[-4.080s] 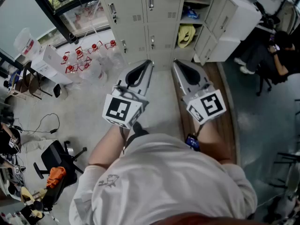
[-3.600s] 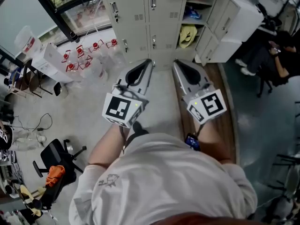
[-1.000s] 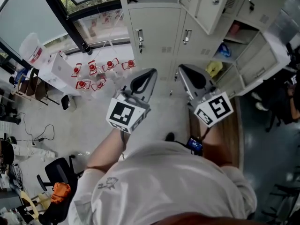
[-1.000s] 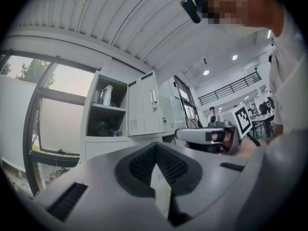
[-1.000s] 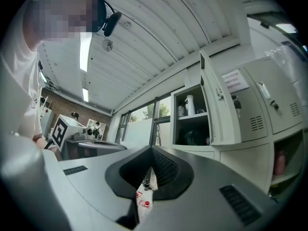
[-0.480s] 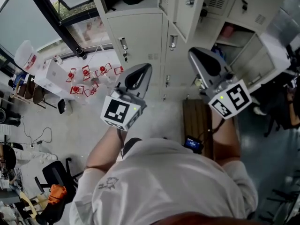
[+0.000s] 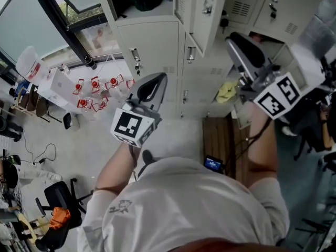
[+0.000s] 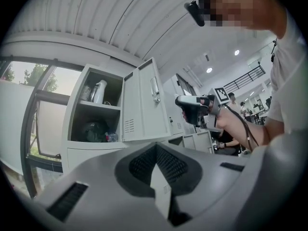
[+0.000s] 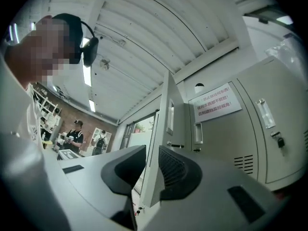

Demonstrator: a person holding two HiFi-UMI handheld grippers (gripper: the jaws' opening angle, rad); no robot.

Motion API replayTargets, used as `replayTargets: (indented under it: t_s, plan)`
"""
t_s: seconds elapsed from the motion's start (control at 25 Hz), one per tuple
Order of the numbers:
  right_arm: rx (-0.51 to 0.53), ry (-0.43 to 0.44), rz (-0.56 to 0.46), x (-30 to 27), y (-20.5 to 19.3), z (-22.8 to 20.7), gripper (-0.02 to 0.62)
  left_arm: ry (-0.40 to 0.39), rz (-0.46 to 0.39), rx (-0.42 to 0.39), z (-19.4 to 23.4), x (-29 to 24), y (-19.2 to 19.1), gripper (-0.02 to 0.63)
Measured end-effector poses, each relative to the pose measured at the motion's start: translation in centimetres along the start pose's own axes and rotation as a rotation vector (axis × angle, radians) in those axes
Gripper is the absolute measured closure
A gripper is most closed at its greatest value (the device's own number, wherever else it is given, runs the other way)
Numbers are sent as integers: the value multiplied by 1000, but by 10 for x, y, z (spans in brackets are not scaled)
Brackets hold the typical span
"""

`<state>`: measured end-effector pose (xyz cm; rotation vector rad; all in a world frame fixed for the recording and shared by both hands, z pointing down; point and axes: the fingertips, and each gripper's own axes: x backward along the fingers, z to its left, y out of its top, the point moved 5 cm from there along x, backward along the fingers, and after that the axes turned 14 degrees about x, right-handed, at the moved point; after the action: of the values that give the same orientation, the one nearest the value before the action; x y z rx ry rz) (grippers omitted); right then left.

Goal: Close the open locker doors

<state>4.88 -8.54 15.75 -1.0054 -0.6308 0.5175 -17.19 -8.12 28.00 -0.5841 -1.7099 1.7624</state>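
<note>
A bank of pale grey lockers (image 7: 157,41) stands ahead of me. One upper door (image 7: 202,12) swings out towards me; in the left gripper view this door (image 8: 144,100) hangs beside an open compartment (image 8: 94,114) with a kettle and a dark bag. More doors stand open at the right (image 7: 299,56), where a yellow item (image 7: 226,92) lies. My left gripper (image 7: 157,79) (image 8: 156,177) is shut and empty. My right gripper (image 7: 237,38) (image 9: 151,167) is raised; its jaws have just been opening, with nothing held. The open door's edge (image 9: 161,129) shows beyond the gap.
Water bottles with red caps (image 7: 92,91) stand on the floor at the left. A wooden board (image 7: 218,138) lies before the lockers. An office chair (image 7: 58,193) is at the lower left. A printed notice (image 9: 214,102) hangs on a shut locker door.
The lockers have come nearer. My right gripper has risen and moved right, up to the level of the upper lockers. The left gripper has shifted a little left.
</note>
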Motion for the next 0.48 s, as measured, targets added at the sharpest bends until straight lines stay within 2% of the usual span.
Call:
replayTargets:
  t_s: [0.2,0.36,0.48]
  plan:
    - [33,49,6,-19,11,-31,491,29,5,10,5,-1,1,611]
    - [7,42,42,-26,-2,-53,467,35,18,-3,4,-5,-2,611]
    - [-15,83,55,-38,-3,-61,444,43,26,1,5,-6,-3,611]
